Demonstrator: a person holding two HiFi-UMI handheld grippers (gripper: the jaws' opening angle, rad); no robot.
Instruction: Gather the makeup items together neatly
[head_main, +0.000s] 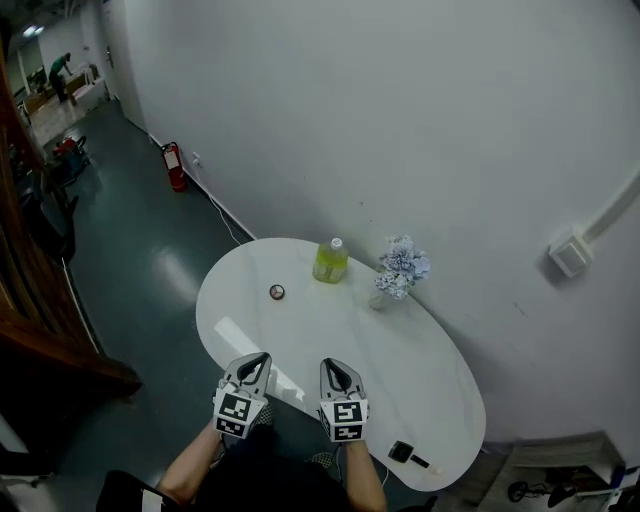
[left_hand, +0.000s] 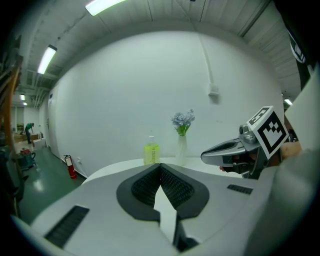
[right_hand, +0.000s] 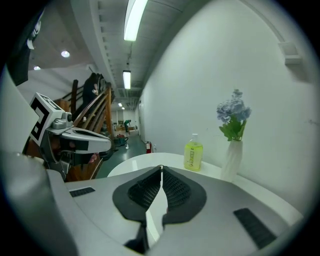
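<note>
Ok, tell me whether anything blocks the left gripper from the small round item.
Nothing visible does. Only bare table lies between the left gripper and the small round item; the bottle stands beyond, to the right.

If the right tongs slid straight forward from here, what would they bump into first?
Probably nothing soon: the shut right tongs aim out over the white table, passing just left of the yellow-green bottle. Depth is hard to judge, so a brush is possible.
</note>
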